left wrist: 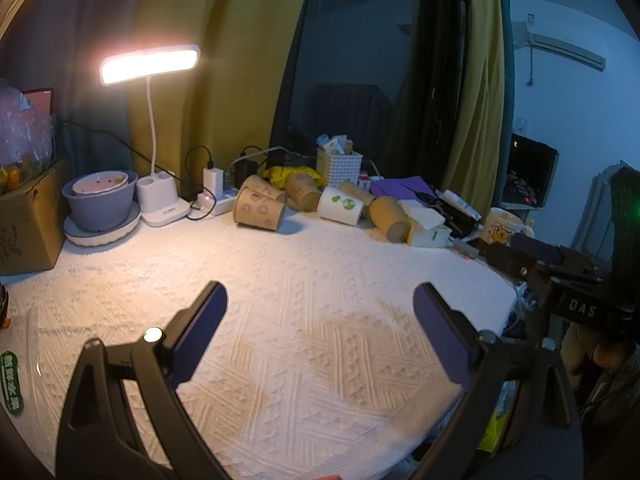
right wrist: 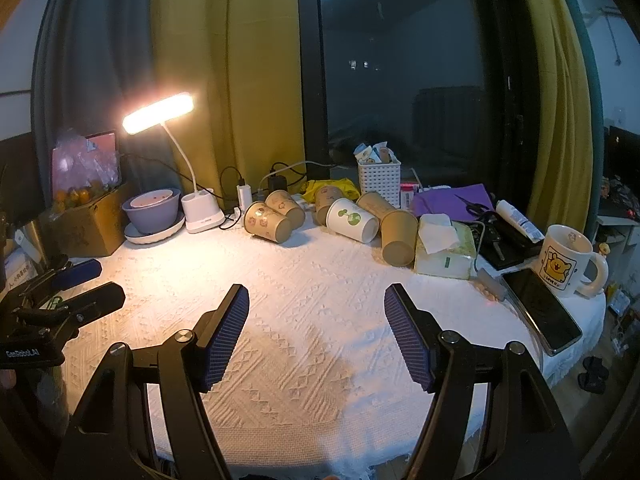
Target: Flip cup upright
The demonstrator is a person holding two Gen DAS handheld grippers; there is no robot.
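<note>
Several paper cups lie on their sides at the back of the white cloth-covered table: a brown printed cup (left wrist: 258, 210) (right wrist: 267, 223), a white cup with green dots (left wrist: 341, 205) (right wrist: 352, 220), and a plain brown cup (left wrist: 390, 219) (right wrist: 398, 238). My left gripper (left wrist: 320, 300) is open and empty, well in front of the cups; it also shows at the left edge of the right wrist view (right wrist: 86, 282). My right gripper (right wrist: 316, 300) is open and empty over the near middle of the cloth.
A lit desk lamp (right wrist: 160, 114) and a purple bowl on a plate (right wrist: 152, 210) stand at the back left beside a cardboard box (right wrist: 86, 226). A white basket (right wrist: 379, 178), tissue pack (right wrist: 444, 250), phone (right wrist: 540, 310) and bear mug (right wrist: 568, 260) sit at the right.
</note>
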